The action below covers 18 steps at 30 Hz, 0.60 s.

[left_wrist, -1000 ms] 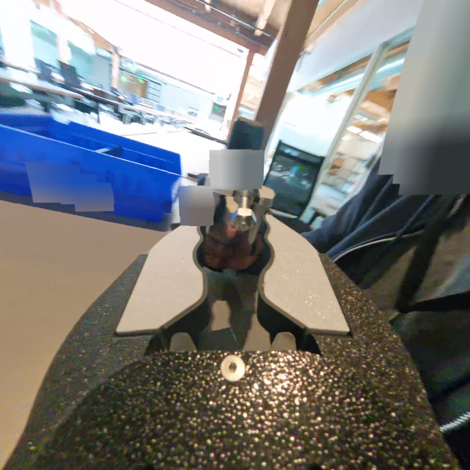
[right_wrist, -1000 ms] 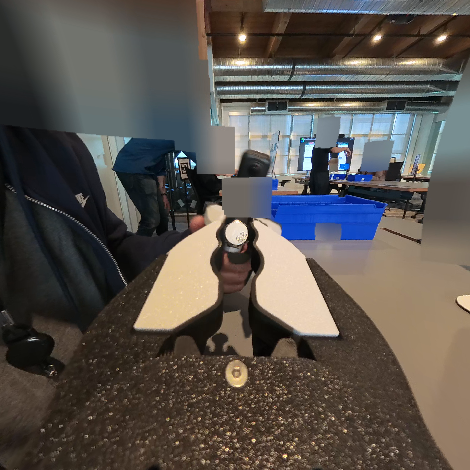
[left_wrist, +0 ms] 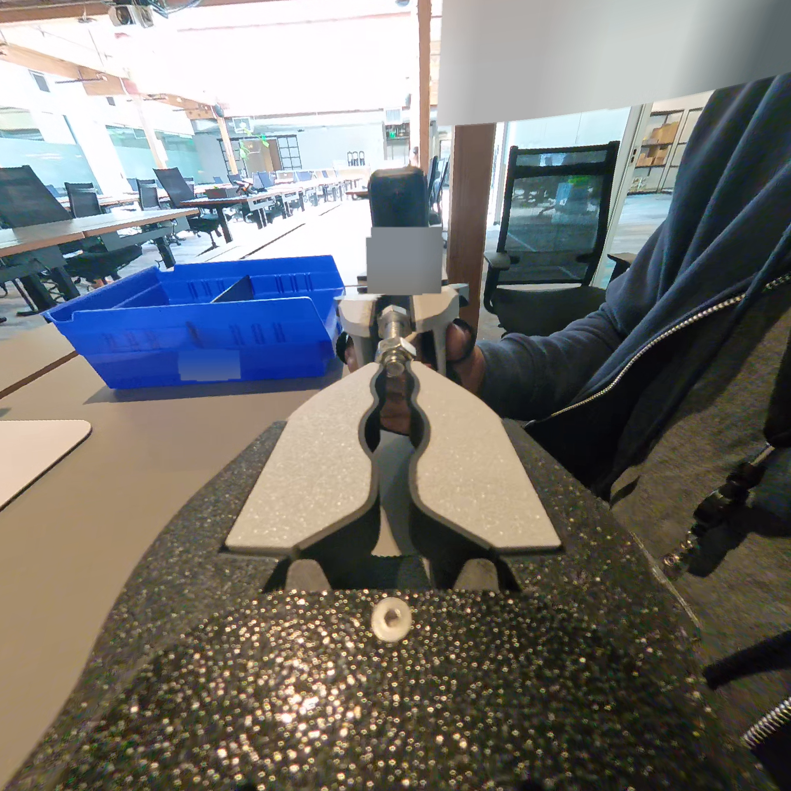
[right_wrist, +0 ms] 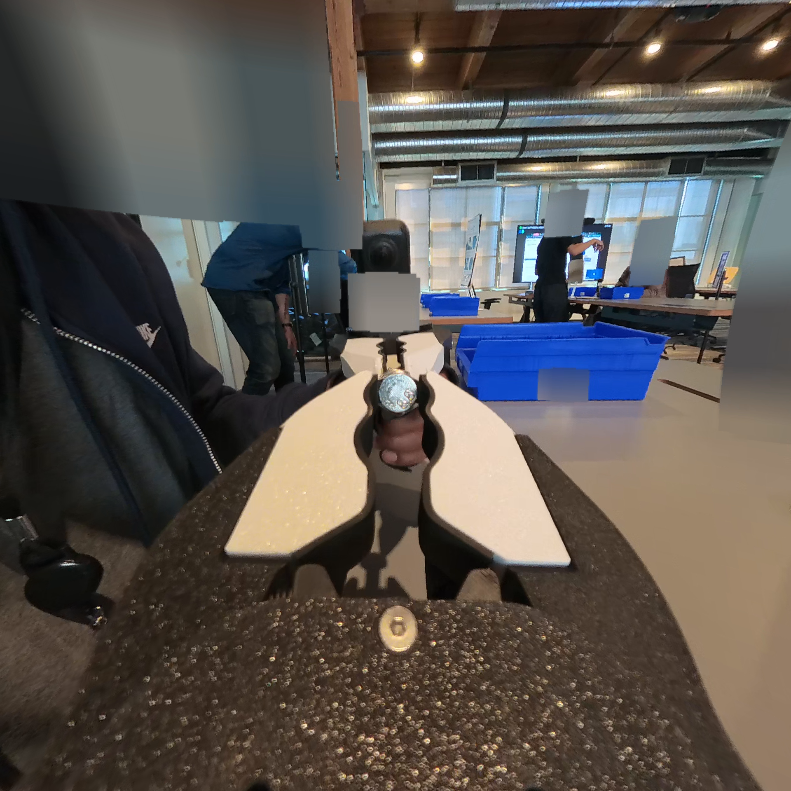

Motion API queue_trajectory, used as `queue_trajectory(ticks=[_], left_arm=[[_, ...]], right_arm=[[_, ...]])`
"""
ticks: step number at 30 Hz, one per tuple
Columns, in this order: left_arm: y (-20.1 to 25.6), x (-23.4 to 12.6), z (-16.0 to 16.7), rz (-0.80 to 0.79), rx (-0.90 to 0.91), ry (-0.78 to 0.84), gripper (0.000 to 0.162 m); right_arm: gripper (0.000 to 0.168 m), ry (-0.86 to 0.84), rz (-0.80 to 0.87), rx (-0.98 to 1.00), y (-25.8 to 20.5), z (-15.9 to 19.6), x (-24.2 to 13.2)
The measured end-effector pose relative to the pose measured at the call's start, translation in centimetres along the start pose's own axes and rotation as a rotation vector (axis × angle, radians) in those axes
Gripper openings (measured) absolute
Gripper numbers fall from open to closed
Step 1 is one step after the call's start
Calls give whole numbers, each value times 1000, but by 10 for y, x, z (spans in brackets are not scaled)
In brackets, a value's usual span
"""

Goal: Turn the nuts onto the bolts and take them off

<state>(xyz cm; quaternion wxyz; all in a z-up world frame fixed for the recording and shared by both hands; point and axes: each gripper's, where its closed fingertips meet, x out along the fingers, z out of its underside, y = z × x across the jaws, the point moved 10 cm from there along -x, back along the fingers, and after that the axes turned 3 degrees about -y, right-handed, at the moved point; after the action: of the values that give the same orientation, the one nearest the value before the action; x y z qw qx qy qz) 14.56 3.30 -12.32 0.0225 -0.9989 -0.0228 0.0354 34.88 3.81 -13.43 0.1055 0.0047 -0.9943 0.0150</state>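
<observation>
A steel bolt (left_wrist: pixel 390 331) spans the gap between my two grippers, above the grey table (left_wrist: pixel 128 471). My right gripper (right_wrist: pixel 396 379) is shut on the bolt, with the round bolt head (right_wrist: pixel 397 394) in the notch between its fingers. It also shows in the left wrist view (left_wrist: pixel 396 310), facing me. My left gripper (left_wrist: pixel 394 367) is shut at its tips on a hex nut (left_wrist: pixel 397 350) threaded near the bolt's free end. It also shows in the right wrist view (right_wrist: pixel 391 349), closed around the far end. Hands hold both grippers.
A blue bin (left_wrist: pixel 192 334) stands on the table beyond the grippers and also shows in the right wrist view (right_wrist: pixel 556 364). A white mat (left_wrist: pixel 34 453) lies at the left edge. The person's dark hooded jacket (left_wrist: pixel 663 342) is close by. A black chair (left_wrist: pixel 556 239) and a wooden post (left_wrist: pixel 471 192) stand behind.
The left wrist view has rolled level and swung, so the blue bin now sits farther off near the centre. The nut and bolt stay gripped. The right wrist view has barely shifted.
</observation>
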Motion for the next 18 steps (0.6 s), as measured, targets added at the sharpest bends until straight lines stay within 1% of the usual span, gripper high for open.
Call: queue_trajectory(ticks=[12, 18], left_arm=[[0, -5, -5, -22, 1, -3, 7], [0, -5, -4, -21, -10, 27, 7]], right_arm=[[17, -38, 13, -7, 0, 2, 3], [17, -41, 19, -8, 0, 2, 3]])
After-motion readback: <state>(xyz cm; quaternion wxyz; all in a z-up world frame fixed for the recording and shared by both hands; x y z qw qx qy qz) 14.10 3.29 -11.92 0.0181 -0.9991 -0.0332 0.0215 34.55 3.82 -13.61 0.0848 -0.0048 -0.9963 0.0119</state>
